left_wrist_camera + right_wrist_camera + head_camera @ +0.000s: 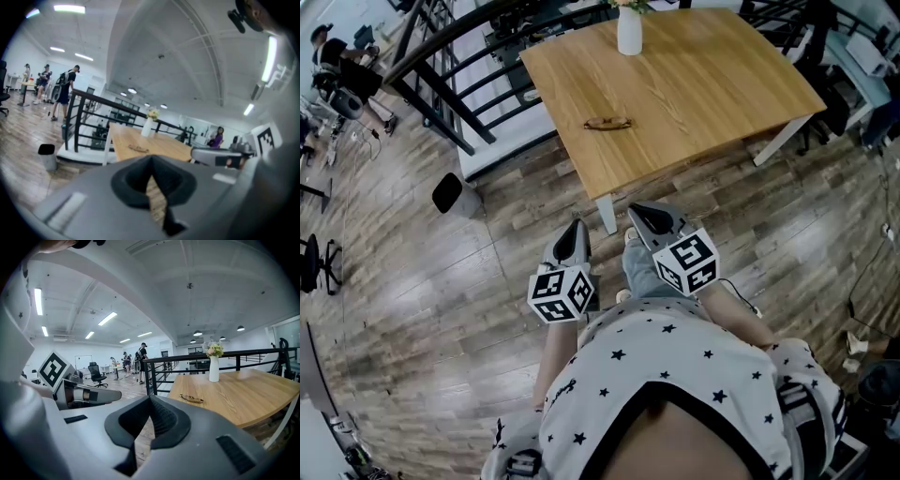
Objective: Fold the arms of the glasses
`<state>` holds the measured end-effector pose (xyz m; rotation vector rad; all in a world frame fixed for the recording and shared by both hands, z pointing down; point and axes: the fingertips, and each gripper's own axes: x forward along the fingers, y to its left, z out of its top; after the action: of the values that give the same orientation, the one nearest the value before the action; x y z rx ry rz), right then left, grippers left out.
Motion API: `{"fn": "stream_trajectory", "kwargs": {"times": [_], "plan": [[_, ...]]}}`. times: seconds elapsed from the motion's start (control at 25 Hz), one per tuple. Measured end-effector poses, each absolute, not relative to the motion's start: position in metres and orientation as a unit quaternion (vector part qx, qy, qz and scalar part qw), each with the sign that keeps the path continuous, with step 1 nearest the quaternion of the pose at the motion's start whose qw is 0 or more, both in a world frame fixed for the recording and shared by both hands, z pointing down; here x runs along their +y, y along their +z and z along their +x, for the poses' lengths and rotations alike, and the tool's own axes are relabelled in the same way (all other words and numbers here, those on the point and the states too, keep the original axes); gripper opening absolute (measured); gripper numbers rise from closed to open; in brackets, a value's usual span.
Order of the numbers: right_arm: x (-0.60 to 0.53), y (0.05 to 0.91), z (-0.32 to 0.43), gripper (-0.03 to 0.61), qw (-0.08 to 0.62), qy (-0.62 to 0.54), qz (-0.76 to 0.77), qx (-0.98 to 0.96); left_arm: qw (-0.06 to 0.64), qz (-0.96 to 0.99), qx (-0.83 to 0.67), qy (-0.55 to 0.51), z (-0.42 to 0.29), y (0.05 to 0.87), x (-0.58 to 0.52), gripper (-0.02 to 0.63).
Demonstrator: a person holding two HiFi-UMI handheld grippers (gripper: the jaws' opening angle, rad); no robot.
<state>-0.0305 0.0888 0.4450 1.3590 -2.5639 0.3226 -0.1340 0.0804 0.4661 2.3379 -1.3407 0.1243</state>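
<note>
A: Where are the glasses (607,123)?

B: Flat on the wooden tabletop (703,89), well apart from the white flower vase (629,33), on its side nearer the person

A: And the grippers?

B: The left hand-held gripper (577,225) and the right hand-held gripper (636,211) hang side by side over the plank floor (441,281), farther from the vase than the glasses. Both pairs of jaws are pressed together, nothing between them
</note>
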Motion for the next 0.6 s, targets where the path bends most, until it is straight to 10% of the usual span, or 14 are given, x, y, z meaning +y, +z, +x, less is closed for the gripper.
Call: {"fn": "stream_trajectory", "kwargs": {"times": [0.6], "plan": [[0.086, 0.4386, -0.0334, 0.015, 0.104, 0.1, 0.456, -0.878, 0.226, 0.843, -0.486, 0.04, -0.131, 0.4655, 0.0777, 0.006]]}}
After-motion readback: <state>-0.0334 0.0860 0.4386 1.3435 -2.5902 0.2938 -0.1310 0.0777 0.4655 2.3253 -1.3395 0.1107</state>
